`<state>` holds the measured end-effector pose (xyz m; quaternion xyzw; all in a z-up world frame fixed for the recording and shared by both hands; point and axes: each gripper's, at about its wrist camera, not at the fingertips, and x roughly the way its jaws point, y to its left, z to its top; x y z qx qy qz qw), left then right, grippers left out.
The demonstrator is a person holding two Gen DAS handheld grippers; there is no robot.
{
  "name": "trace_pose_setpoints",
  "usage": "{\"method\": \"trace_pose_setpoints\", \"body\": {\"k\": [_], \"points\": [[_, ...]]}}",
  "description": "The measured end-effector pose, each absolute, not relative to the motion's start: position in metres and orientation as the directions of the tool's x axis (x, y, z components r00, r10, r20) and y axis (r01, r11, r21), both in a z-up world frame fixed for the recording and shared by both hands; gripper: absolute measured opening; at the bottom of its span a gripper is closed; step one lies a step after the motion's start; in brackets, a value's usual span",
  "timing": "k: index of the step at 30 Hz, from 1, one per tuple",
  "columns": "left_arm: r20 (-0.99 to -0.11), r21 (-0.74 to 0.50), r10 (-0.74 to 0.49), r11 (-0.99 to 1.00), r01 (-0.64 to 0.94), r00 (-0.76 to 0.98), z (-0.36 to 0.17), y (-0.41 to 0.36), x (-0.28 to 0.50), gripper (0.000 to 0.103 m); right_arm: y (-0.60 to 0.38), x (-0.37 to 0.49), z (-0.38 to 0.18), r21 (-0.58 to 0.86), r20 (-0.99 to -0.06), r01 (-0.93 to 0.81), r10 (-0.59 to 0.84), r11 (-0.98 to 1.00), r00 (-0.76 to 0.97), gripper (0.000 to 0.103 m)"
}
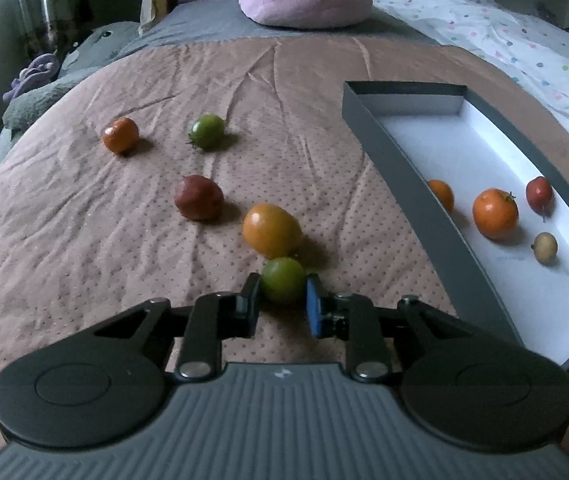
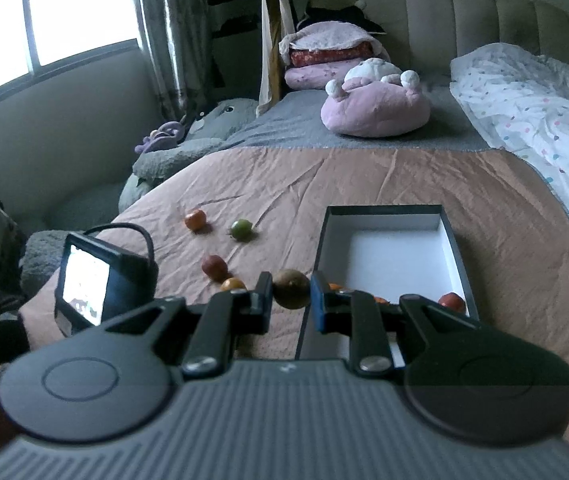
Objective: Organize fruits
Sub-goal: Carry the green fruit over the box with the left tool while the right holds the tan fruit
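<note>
My left gripper [image 1: 283,294] is shut on a small green fruit [image 1: 282,280] resting on the pink bedspread, just in front of a yellow-orange fruit [image 1: 271,229]. Farther out lie a dark red fruit [image 1: 199,197], a green tomato [image 1: 207,131] and a small orange fruit [image 1: 120,135]. The grey box [image 1: 404,184] with a white floor at right holds several fruits, among them an orange tomato [image 1: 495,213]. In the right wrist view my right gripper [image 2: 291,294] is shut on a brownish-green round fruit [image 2: 291,289], held above the bed beside the box [image 2: 454,248].
A pink plush cushion [image 2: 376,110] and a polka-dot duvet [image 2: 532,96] lie beyond the bedspread. Grey and purple plush toys [image 1: 40,80] sit at the bed's left edge. The other hand-held device with a lit screen [image 2: 84,284] shows low left in the right wrist view.
</note>
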<state>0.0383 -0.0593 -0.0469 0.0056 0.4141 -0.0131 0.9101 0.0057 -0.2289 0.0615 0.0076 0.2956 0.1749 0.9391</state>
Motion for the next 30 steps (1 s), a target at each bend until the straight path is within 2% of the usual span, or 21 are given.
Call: {"method": "trace_pose_setpoints", "body": {"k": [17, 30], "points": [[-0.724, 0.019, 0.011, 1.000, 0.004, 0.690, -0.003, -0.049, 0.009, 0.028, -0.230, -0.009, 0.060, 0.122, -0.550, -0.338, 0.347, 0.933, 0.760, 0.023], [-0.696, 0.033, -0.025, 0.997, 0.067, 0.717, 0.028, -0.088, 0.012, 0.028, -0.260, -0.022, 0.064, 0.153, -0.516, -0.286, 0.323, 0.946, 0.793, 0.023]]}}
